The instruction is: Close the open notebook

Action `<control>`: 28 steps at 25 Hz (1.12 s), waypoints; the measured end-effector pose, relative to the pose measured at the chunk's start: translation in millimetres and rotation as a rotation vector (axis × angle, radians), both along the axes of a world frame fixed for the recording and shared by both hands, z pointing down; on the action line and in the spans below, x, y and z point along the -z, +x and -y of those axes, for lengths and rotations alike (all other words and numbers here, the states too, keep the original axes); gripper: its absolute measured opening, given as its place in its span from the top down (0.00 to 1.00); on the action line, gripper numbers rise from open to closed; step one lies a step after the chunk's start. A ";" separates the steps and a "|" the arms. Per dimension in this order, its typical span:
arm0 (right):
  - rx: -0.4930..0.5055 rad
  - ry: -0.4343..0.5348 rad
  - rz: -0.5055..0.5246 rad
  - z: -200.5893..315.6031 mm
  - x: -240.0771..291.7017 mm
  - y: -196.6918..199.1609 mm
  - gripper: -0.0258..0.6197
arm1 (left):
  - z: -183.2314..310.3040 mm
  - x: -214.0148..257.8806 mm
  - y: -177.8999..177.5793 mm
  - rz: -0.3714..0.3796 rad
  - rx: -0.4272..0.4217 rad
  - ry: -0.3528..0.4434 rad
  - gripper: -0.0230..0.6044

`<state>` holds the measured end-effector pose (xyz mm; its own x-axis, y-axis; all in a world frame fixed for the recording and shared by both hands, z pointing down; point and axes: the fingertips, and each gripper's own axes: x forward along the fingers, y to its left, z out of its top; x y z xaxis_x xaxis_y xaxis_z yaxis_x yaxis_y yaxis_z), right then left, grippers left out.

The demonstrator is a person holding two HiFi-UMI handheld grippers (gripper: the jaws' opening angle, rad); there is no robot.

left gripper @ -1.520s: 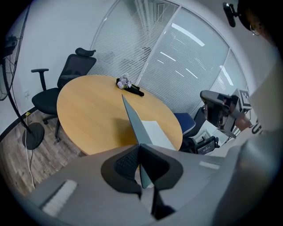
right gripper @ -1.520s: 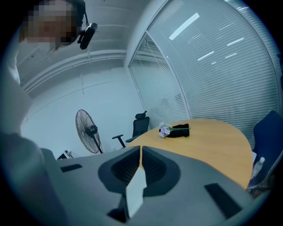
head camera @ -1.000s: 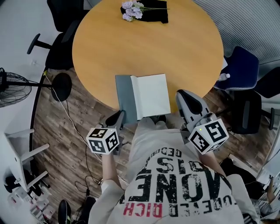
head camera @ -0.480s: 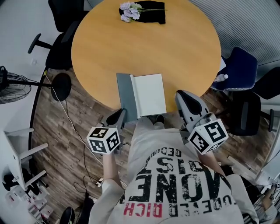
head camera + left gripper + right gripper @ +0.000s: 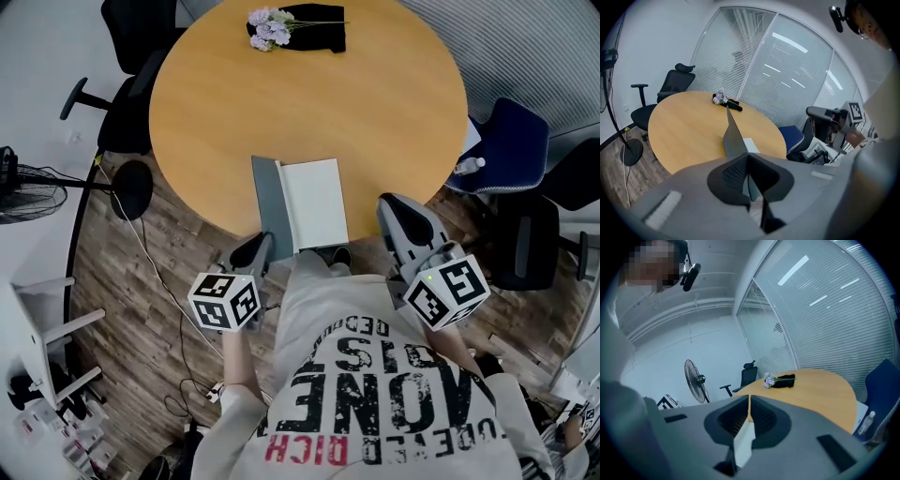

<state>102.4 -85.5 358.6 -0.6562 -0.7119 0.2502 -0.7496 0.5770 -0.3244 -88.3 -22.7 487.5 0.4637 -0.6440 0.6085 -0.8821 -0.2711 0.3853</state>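
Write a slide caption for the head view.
Open notebook at the round table's near edge; left gripper and right gripper held just short of it.

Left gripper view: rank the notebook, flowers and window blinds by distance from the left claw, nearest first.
1. notebook: just ahead of the left claw, at the near edge of the table.
2. flowers: on the table's far side.
3. window blinds: behind the table, farthest.

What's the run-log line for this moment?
notebook: open, near edge of table | left gripper: shut, empty, off notebook | right gripper: shut, empty, off notebook | task: not yet done
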 end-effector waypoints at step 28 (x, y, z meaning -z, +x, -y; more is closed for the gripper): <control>-0.041 -0.007 0.008 -1.6 -0.4 34.0 0.93 | 10.2 0.1 51.7 0.000 -0.091 0.011 0.93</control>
<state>136.4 -83.9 359.0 -0.6286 -0.7365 0.2497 -0.7698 0.5437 -0.3343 -36.6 -32.9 487.5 0.5207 -0.6056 0.6018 -0.8535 -0.3547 0.3816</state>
